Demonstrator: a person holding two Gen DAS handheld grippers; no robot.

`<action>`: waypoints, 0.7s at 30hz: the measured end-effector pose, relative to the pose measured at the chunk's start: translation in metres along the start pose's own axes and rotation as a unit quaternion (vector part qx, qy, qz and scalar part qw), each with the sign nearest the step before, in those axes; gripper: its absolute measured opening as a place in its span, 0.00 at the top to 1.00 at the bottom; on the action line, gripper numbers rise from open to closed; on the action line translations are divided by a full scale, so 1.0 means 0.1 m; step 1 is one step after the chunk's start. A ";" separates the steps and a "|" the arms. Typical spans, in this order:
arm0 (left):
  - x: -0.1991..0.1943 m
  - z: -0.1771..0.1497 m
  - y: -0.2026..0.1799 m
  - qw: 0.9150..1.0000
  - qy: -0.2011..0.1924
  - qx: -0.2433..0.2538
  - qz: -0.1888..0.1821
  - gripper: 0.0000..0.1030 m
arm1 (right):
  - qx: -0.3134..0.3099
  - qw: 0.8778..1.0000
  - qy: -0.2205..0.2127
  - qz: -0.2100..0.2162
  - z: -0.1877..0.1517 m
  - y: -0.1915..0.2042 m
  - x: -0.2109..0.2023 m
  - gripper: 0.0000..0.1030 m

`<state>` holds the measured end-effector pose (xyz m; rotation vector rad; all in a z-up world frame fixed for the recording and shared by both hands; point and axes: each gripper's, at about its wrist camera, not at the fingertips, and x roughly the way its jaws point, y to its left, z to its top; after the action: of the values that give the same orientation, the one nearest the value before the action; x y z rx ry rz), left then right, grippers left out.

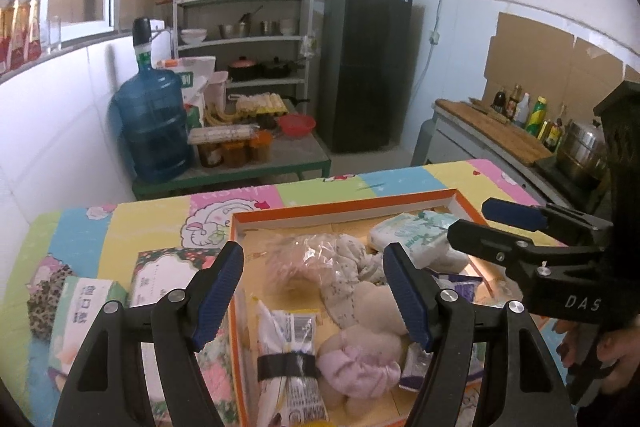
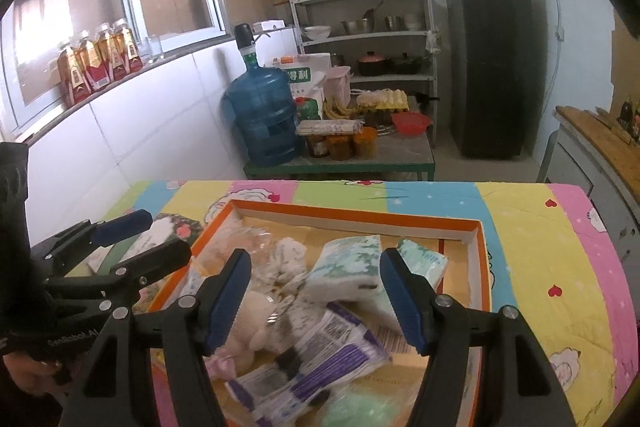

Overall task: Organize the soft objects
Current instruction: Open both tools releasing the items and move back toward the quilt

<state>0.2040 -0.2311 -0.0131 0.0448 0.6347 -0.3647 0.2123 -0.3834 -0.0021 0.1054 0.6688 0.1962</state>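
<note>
Over the box (image 1: 464, 197), left gripper (image 1: 314, 297) and right gripper (image 2: 314, 301) hover spread, empty, since soft things already lie inside.

A: What can't you make out around the orange-rimmed box (image 2: 356, 217)?

B: Its near end runs off the bottom edge. Inside, the purple packet (image 2: 320, 359) has unreadable print, and the green thing (image 2: 352, 411) beside it is blurred.

- A shallow box (image 2: 472, 227) lies on the table (image 2: 560, 267).
- Tissue packs (image 2: 352, 263) sit in its far right part.
- A plush toy (image 1: 376, 303) lies mid-box.
- Flat cartons (image 1: 156, 271) lie left of the box.
</note>
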 end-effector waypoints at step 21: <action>-0.80 -0.40 0.58 0.998 -0.032 -0.046 0.020 0.28 | -0.024 1.000 -0.011 -0.002 -0.23 0.77 -0.36 0.35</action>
<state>0.1419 -0.1453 -0.0028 -0.0414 0.5849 -0.2969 0.1591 -0.3149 0.0137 0.0607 0.6414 0.2065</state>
